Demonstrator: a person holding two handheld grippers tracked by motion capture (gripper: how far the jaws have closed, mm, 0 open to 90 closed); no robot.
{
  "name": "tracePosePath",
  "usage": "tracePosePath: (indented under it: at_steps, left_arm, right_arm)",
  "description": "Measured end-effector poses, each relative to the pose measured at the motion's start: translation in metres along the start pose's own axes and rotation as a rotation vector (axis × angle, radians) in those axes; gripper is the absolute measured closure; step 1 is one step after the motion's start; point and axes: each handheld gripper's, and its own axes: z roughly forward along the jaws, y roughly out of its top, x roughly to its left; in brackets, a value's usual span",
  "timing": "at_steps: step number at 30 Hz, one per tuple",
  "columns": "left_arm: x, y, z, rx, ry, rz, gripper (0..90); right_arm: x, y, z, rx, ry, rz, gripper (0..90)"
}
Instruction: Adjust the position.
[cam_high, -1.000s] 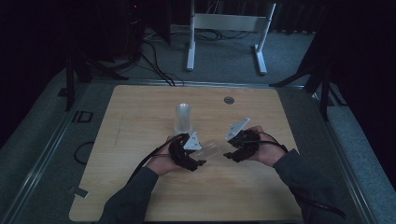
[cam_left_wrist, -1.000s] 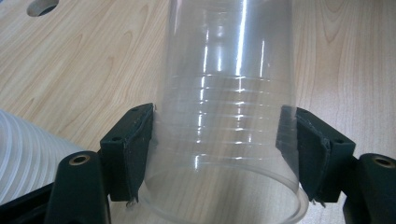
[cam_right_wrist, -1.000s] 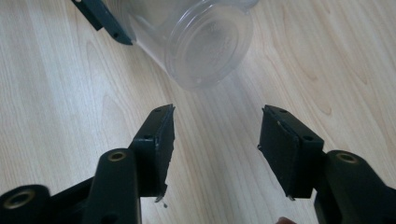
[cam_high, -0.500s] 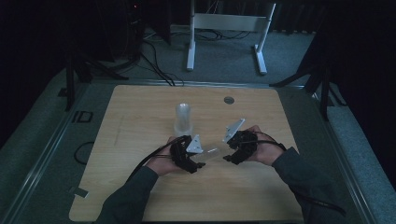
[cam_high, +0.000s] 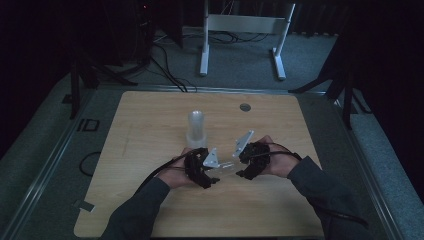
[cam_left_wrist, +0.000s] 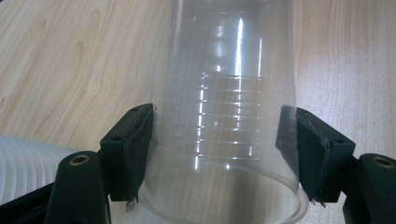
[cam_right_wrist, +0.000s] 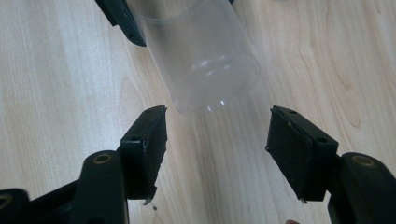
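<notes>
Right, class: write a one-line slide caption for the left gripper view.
Left gripper shut on a clear plastic cup lying sideways above the pale wooden table.

The right gripper (cam_right_wrist: 217, 135) has its two black jaws spread apart above the pale wooden table (cam_right_wrist: 56, 70), and they have just been opening, with nothing pressed between them. Just beyond the jaws, a clear plastic cup (cam_right_wrist: 201, 60) lies tilted, its closed bottom end towards them. At the far left, the other gripper's black jaw (cam_right_wrist: 122, 21) touches the cup's side.
</notes>
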Motion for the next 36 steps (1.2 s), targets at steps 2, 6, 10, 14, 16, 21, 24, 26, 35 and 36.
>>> tracePosePath:
  at_steps: [2, 6, 10, 14, 16, 21, 24, 26, 35, 36]
  left_arm:
    - [0.0, 0.0, 0.0, 0.005, -0.001, 0.007, 28.9]
    - [-0.002, 0.001, 0.003, 0.024, 0.004, 0.024, 28.9]
    - [-0.004, 0.002, 0.004, 0.029, -0.004, 0.035, 29.0]
    - [-0.005, 0.002, 0.003, 0.023, -0.01, 0.044, 29.0]
    - [-0.006, 0.003, 0.003, 0.018, -0.018, 0.045, 29.0]
    - [-0.007, 0.004, 0.003, 0.019, -0.03, 0.059, 29.0]
    - [-0.007, 0.005, 0.003, 0.016, -0.038, 0.063, 29.0]
    - [-0.008, 0.005, 0.003, 0.015, -0.045, 0.068, 29.0]
    - [-0.008, 0.006, 0.002, 0.0, -0.076, 0.069, 29.0]
    - [-0.007, 0.006, 0.002, 0.001, -0.083, 0.075, 29.0]
  right_arm:
    - [0.001, 0.001, 0.001, 0.002, 0.002, -0.005, 37.3]
    - [0.004, 0.002, 0.004, 0.018, 0.008, -0.029, 37.1]
    - [0.006, 0.002, 0.008, 0.023, 0.014, -0.039, 35.9]
    - [0.007, 0.003, 0.01, 0.032, 0.015, -0.053, 34.5]
    - [0.008, 0.004, 0.011, 0.04, 0.013, -0.06, 34.0]
    - [0.011, 0.006, 0.015, 0.046, 0.017, -0.084, 33.2]
    - [0.013, 0.007, 0.017, 0.053, 0.014, -0.093, 33.1]
    - [0.014, 0.008, 0.018, 0.059, 0.01, -0.099, 33.1]
    - [0.019, 0.009, 0.025, 0.087, 0.016, -0.138, 34.9]
    - [0.019, 0.009, 0.025, 0.086, 0.016, -0.137, 35.3]
